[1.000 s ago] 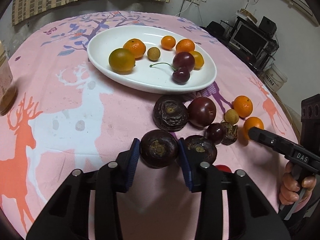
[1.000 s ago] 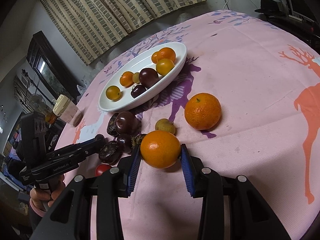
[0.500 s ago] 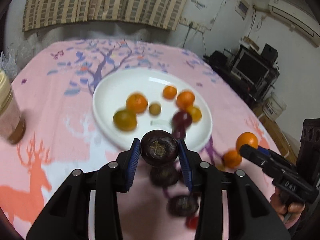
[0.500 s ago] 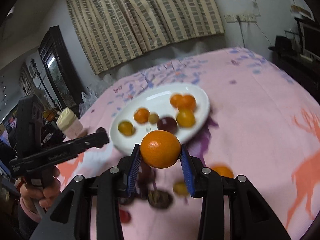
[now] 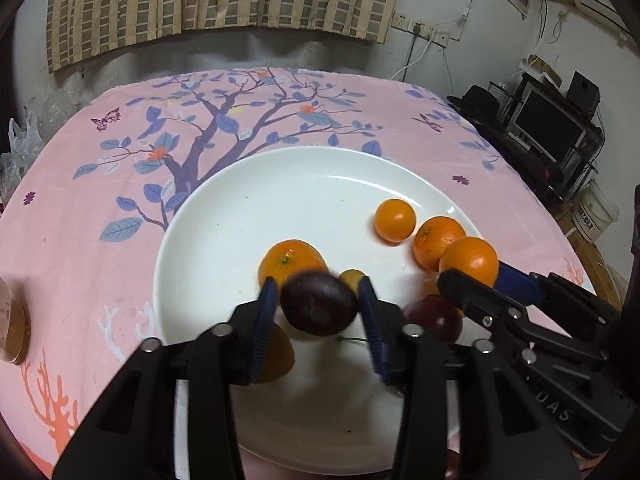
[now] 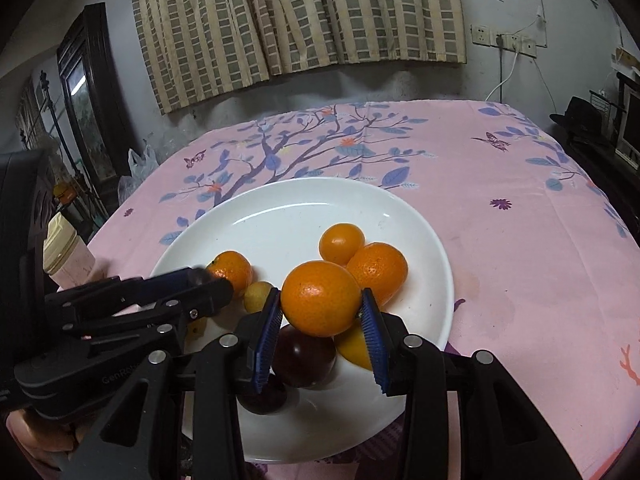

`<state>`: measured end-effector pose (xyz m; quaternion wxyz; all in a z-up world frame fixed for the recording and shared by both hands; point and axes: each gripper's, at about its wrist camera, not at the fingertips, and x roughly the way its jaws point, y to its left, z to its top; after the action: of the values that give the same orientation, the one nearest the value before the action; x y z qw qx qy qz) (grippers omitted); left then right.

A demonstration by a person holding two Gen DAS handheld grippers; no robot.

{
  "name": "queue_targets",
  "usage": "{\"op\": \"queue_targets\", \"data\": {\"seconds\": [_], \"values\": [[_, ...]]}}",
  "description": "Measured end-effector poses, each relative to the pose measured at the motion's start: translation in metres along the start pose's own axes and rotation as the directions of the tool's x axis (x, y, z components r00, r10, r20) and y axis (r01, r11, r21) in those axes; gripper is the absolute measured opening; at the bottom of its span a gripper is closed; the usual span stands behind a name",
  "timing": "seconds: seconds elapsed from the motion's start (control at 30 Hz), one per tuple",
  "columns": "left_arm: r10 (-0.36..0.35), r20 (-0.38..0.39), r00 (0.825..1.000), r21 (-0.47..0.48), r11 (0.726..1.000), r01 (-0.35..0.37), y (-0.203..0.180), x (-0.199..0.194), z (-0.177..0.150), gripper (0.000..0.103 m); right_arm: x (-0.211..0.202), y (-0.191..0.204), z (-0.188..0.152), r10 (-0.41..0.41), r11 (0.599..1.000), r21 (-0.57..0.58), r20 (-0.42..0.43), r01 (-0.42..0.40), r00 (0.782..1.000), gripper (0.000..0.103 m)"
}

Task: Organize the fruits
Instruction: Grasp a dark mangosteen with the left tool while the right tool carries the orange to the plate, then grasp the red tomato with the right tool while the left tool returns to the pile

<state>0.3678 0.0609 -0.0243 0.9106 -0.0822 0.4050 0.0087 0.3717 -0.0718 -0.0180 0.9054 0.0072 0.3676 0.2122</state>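
Observation:
In the left wrist view my left gripper hangs over the near half of the white plate. Its jaws are opening, and a blurred dark round fruit sits loose between the blue pads. My right gripper holds an orange above the plate; its jaws are just starting to open, with the pads still against the peel. It also shows at the right as the right gripper with the orange. Several oranges, a dark red plum and a small yellow fruit lie on the plate.
A lidded jar stands on the pink tablecloth left of the plate. The left gripper reaches in close beside the right one, with a person's hand below it. A shelf of electronics stands beyond the table's right edge.
Both grippers rose from the table with their fruits and moved forward over the plate. The left jaws have widened around the dark fruit.

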Motion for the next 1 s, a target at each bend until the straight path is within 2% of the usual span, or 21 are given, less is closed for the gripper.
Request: {"op": "queue_targets", "data": {"seconds": [0.07,0.17,0.27,0.33,0.47,0.53,0.63,0.67,0.73,0.83,1.0], "values": [[0.05,0.051,0.997,-0.001,0.999,-0.05,0.002,-0.01,-0.001,0.076,-0.01,-0.001,-0.003,-0.011,1.0,-0.003,0.03,0.011,0.999,0.047],[0.037,0.094,0.995,-0.015,0.999,-0.036,0.006,-0.03,-0.004,0.088,-0.029,-0.002,-0.009,-0.029,1.0,0.012,0.073,0.028,0.997,0.053],[0.031,0.116,0.993,-0.039,0.999,-0.027,0.011,-0.051,-0.015,0.095,-0.054,-0.001,-0.029,-0.004,0.999,0.036,0.092,0.0,0.996,0.055],[0.013,0.101,0.995,-0.045,0.999,-0.008,0.015,-0.06,-0.029,0.096,-0.073,0.004,-0.053,0.004,0.999,0.031,0.097,-0.008,0.995,0.059],[0.006,0.051,0.999,-0.073,0.997,-0.002,0.03,-0.072,-0.065,0.096,-0.099,0.023,-0.087,0.034,0.999,-0.009,0.071,-0.034,0.997,0.06],[0.022,0.048,0.999,-0.093,0.995,-0.017,0.039,-0.079,-0.085,0.096,-0.108,0.034,-0.101,0.057,0.998,-0.034,0.044,-0.055,0.997,0.064],[0.07,0.013,0.997,-0.132,0.989,-0.067,0.052,-0.082,-0.11,0.096,-0.111,0.049,-0.121,0.099,0.995,-0.032,-0.02,-0.099,0.995,0.065],[0.073,-0.006,0.997,-0.152,0.986,-0.073,0.056,-0.082,-0.114,0.096,-0.111,0.053,-0.125,0.108,0.993,-0.037,-0.031,-0.109,0.994,0.065],[0.039,-0.008,0.999,-0.199,0.979,-0.04,0.065,-0.085,-0.12,0.096,-0.107,0.064,-0.134,0.102,0.992,-0.073,-0.055,-0.106,0.993,0.065],[0.027,-0.022,0.999,-0.249,0.968,-0.032,0.073,-0.084,-0.125,0.097,-0.095,0.073,-0.143,0.089,0.991,-0.083,-0.129,-0.101,0.988,0.065],[0.021,-0.035,0.999,-0.233,0.972,-0.028,0.069,-0.084,-0.126,0.097,-0.094,0.076,-0.147,0.077,0.992,-0.092,-0.152,-0.092,0.985,0.064]]}}
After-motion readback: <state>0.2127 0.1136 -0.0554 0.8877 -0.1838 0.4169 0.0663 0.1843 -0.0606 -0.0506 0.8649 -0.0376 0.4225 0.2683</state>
